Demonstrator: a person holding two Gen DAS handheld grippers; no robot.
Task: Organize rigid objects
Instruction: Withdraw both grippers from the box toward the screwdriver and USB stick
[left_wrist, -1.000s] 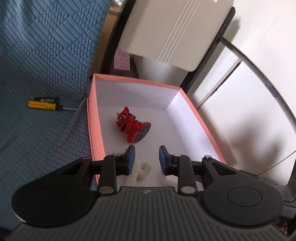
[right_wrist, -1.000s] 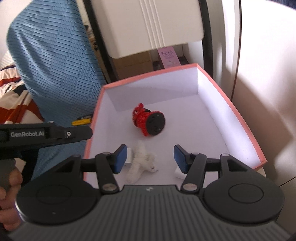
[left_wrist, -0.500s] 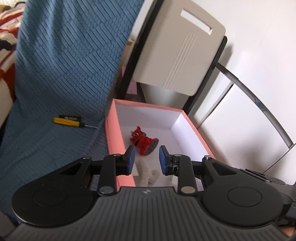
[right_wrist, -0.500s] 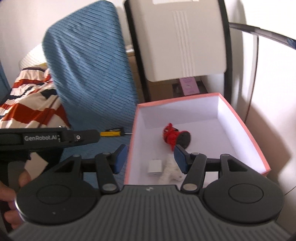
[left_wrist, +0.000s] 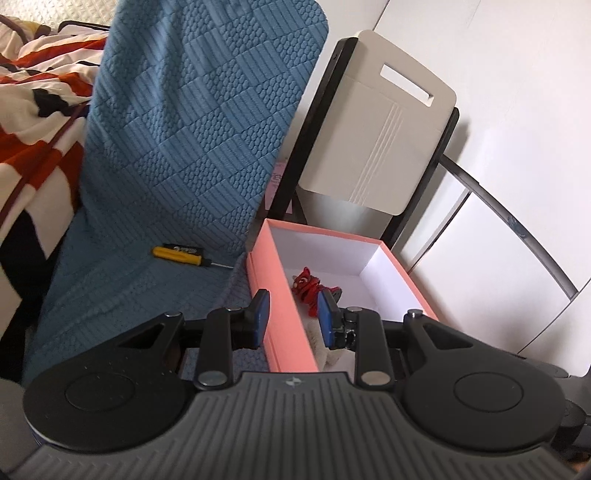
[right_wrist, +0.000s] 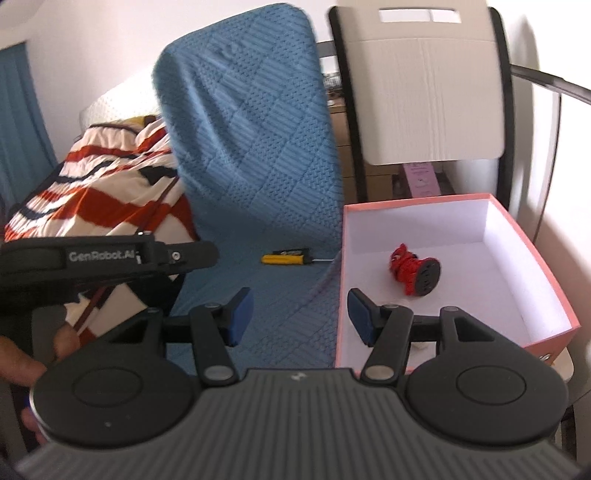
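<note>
Red toy tiger (right_wrist: 413, 271) already in the pink box (right_wrist: 517, 225), yellow screwdriver (right_wrist: 286, 256) left out on the blue cover mid-frame; left gripper (left_wrist: 291, 317) together, empty, right gripper (right_wrist: 299, 317) apart, empty.

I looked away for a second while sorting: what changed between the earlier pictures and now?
Both grippers pulled back and up from the pink box, so the screwdriver and blue chair cover now fill more of each view. Nothing was grasped or released: the left gripper stays at its narrowest and empty, the right gripper stays open. The red toy still lies in the box.
</note>
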